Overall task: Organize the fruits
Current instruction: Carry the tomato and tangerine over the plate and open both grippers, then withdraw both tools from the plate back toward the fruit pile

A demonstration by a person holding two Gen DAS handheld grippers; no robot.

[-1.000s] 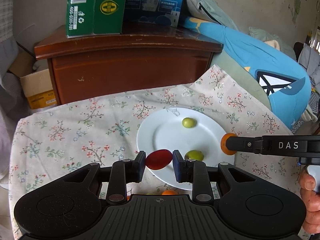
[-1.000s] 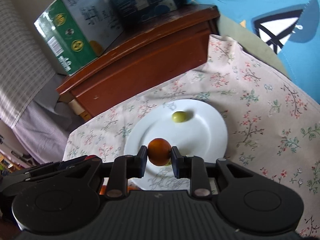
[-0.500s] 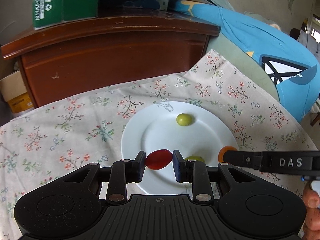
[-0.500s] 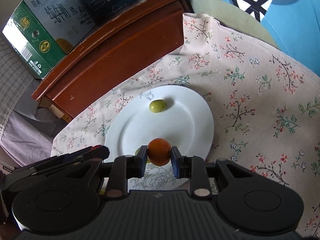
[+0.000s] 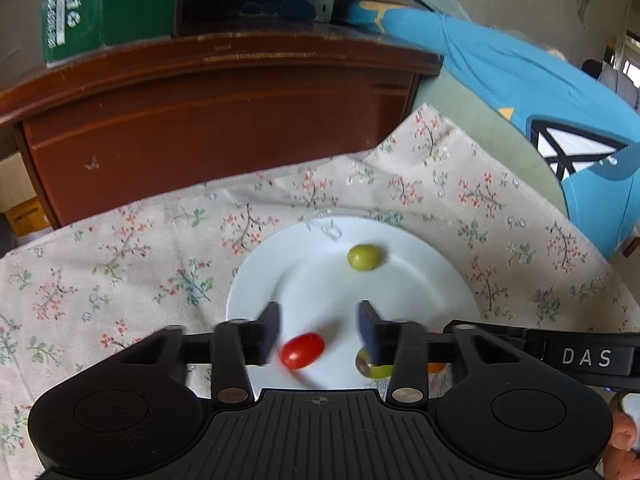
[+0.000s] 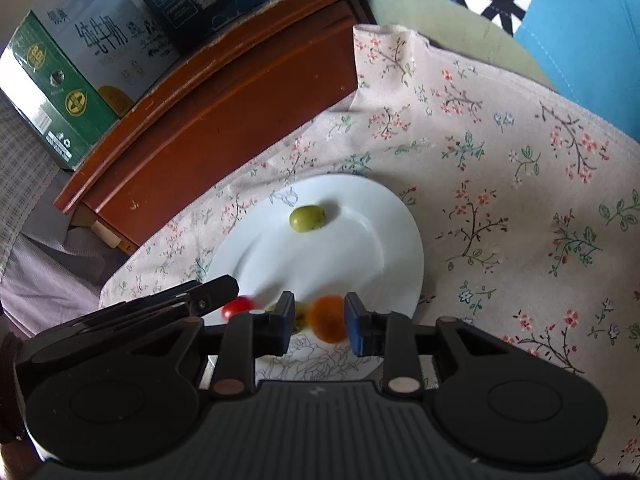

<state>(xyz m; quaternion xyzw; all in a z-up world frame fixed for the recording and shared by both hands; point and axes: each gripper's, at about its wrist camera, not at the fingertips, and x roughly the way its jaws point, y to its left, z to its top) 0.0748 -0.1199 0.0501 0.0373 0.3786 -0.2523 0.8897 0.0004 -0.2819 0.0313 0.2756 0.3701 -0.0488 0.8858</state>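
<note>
Jaws of the left gripper (image 5: 319,330) are opening in the left wrist view, and the red cherry tomato (image 5: 302,350) lies between them on the white plate (image 5: 256,276), nearer to the left pad and a little blurred; neither pad presses on it. On the same plate, one green fruit (image 5: 364,257) rests alone on the far part, and a second green fruit (image 5: 374,367) sits at the near edge, half hidden behind the right finger of this gripper. A small piece of an orange fruit (image 5: 436,368) shows just under the arm of the other gripper, which crosses from the right side. The plate stands on a floral tablecloth (image 5: 120,256). Behind it there is a brown wooden cabinet (image 5: 224,120) with a green carton (image 5: 108,4) on top.

From the right wrist view, jaws of the right gripper (image 6: 317,322) are also opening. The orange fruit (image 6: 328,319) is between them over the near rim of the plate (image 6: 392,240), blurred; a narrow gap shows on each side, so the pads do not clamp it. The near green fruit (image 6: 299,318) peeks out beside the left pad. The red tomato (image 6: 237,307) lies further left, just by the tip of the left gripper (image 6: 216,292). The far green fruit (image 6: 307,219) rests apart on the plate.
</note>
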